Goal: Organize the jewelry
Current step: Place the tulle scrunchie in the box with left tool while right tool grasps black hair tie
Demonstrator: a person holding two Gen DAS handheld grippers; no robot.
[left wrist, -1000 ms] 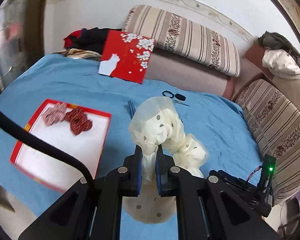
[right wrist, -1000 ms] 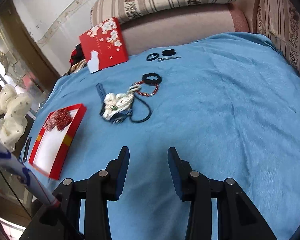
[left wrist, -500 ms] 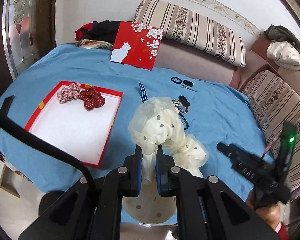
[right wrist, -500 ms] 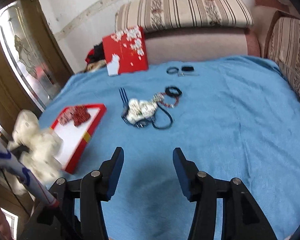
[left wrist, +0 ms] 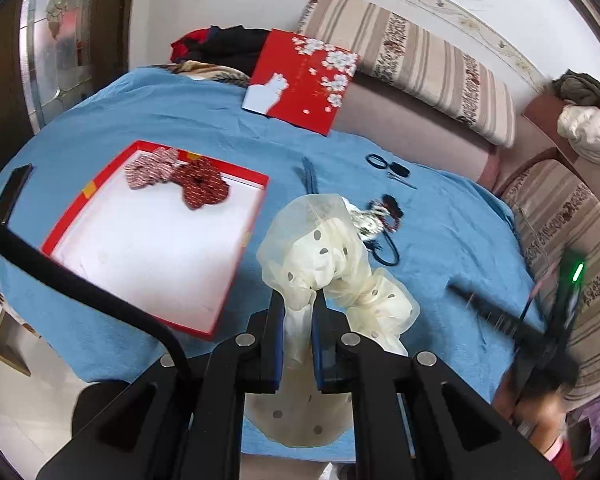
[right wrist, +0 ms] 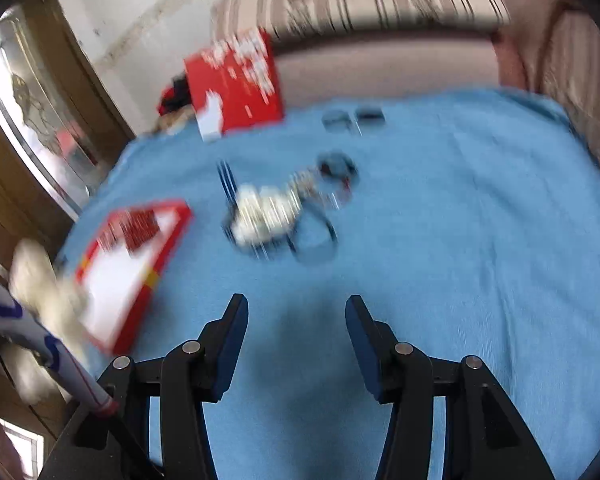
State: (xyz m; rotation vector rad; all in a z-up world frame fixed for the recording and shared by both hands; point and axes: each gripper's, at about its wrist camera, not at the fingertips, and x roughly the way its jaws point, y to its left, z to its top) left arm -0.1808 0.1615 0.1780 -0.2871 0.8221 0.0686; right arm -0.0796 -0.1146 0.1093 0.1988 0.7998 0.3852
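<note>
The left gripper (left wrist: 297, 316) is closed tight on a cream polka-dot scrunchie (left wrist: 324, 264), its blue pads pinching one gathered fold while the rest of the sheer fabric billows above and droops below the fingers, clear of the blue-covered tabletop (left wrist: 440, 232). To the left lies the red-rimmed tray (left wrist: 256, 216), its white floor mostly bare, with a pale patterned scrunchie (left wrist: 150, 168) and a dark red scrunchie (left wrist: 202, 188) touching each other at its far corner. The cream piece looks very light, soft and floppy, so it should fall free the moment the pinch is let go, though the gauzy layers may cling to a pad; a grip on the bunched middle, as here, seems surer than on a loose edge. The right gripper (right wrist: 296, 340) is wide open and holds nothing, hovering over bare blue cloth. Beyond it, blurred in the right wrist view, sits the pile of remaining jewelry (right wrist: 284, 208): a whitish piece, beads and black hair ties tangled together. The thin ties and beads look small and slippery, best taken one at a time from an outer strand.
</note>
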